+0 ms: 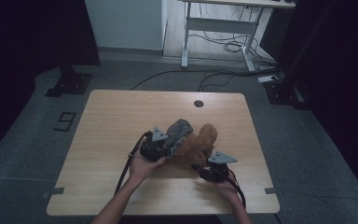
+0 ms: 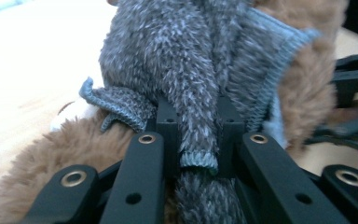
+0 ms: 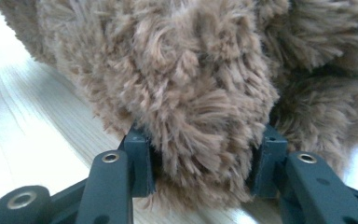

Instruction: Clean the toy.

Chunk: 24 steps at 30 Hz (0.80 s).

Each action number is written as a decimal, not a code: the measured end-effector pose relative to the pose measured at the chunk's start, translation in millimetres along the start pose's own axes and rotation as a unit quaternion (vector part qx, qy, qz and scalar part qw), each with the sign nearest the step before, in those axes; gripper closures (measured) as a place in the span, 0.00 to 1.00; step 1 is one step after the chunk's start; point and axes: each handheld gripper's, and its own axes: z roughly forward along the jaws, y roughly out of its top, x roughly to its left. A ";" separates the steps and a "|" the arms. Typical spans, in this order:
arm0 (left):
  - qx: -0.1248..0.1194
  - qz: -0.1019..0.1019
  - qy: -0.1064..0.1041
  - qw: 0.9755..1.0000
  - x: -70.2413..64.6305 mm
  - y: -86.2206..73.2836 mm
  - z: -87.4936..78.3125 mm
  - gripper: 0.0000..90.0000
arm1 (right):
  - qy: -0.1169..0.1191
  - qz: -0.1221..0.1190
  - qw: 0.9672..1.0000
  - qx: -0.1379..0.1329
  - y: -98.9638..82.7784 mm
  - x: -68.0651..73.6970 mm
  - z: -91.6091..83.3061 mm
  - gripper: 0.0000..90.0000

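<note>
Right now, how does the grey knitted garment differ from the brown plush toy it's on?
The grey garment is a short-piled knit with ribbed edges; the brown plush toy has long, shaggy fur. The garment covers part of the toy, which is larger and lies on the table. The left gripper pinches a thin fold of the garment; the right gripper holds a thick limb of the toy. Both are soft.

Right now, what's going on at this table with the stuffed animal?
A person is dressing or undressing a brown teddy bear on the wooden table. The left tongs pinch a fold of its grey knit sweater, while the right tongs clamp a furry limb, holding the bear.
</note>
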 end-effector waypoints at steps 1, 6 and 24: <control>0.000 0.000 0.000 1.000 0.0 0.0 0.0 0.86 | 0.000 0.000 1.000 0.000 0.0 0.0 0.0 0.59; 0.002 -0.012 0.004 1.000 18.0 -8.1 -14.3 0.85 | 0.003 -0.004 1.000 -0.003 1.7 1.2 0.1 0.59; 0.003 -0.092 0.052 0.994 79.5 -71.9 -52.2 0.86 | 0.002 -0.005 1.000 0.001 0.6 1.7 1.0 0.59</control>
